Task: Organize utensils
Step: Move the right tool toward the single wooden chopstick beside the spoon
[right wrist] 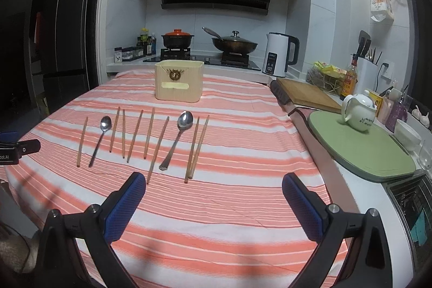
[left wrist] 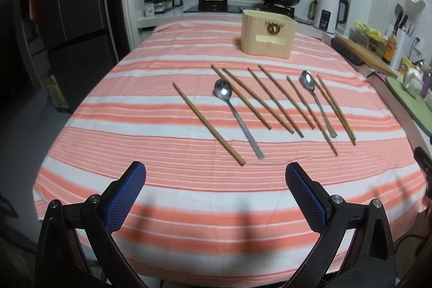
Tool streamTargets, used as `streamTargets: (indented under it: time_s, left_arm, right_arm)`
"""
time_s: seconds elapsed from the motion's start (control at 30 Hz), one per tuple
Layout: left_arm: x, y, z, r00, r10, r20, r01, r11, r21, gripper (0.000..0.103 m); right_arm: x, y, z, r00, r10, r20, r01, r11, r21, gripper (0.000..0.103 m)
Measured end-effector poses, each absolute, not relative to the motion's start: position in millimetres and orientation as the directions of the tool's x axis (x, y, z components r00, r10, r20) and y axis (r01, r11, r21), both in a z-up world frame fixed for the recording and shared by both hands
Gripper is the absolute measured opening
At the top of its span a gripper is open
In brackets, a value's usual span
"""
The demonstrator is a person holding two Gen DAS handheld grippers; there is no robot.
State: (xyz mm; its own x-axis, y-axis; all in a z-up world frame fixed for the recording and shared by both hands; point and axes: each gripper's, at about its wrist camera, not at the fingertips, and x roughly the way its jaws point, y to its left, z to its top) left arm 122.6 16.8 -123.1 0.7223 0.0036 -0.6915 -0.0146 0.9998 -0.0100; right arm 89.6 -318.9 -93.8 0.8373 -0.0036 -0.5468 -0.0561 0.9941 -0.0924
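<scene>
Several wooden chopsticks (left wrist: 259, 96) (right wrist: 135, 135) and two metal spoons lie in a row on the striped tablecloth (left wrist: 189, 180) (right wrist: 229, 201). The left spoon (left wrist: 237, 118) (right wrist: 100, 139) lies near the row's left end, and the right spoon (left wrist: 318, 104) (right wrist: 178, 139) lies towards its right end. Behind them stands a pale wooden box (left wrist: 267, 34) (right wrist: 179, 80), open at the top. My left gripper (left wrist: 216, 172) hovers open short of the row's near ends. My right gripper (right wrist: 214, 182) is open too, just in front of the rightmost chopsticks. Neither holds anything.
A stove with a pot (right wrist: 176, 38) and a wok (right wrist: 233, 45) stands behind the table, beside a white kettle (right wrist: 279, 56). On the right counter are a cutting board (right wrist: 307, 93), a green mat (right wrist: 359, 145), a white teapot (right wrist: 357, 112) and bottles. A dark fridge (left wrist: 67, 18) stands to the left.
</scene>
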Motion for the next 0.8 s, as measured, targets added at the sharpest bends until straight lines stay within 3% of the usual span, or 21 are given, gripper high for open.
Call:
streamTargets:
  time_s: [0.4, 0.8]
  left_arm:
    - [175, 10, -171, 0.651, 0.048, -0.758, -0.036, 0.999, 0.032, 0.103]
    - [201, 22, -202, 0.573, 0.049, -0.818, -0.063, 0.998, 0.016, 0.103]
  right_arm:
    - [186, -332, -171, 0.649, -0.005, -0.761, -0.121, 0.987, -0.109, 0.103]
    - [222, -324, -187, 0.581, 0.034, -0.813, -0.15, 0.986, -0.066, 0.103]
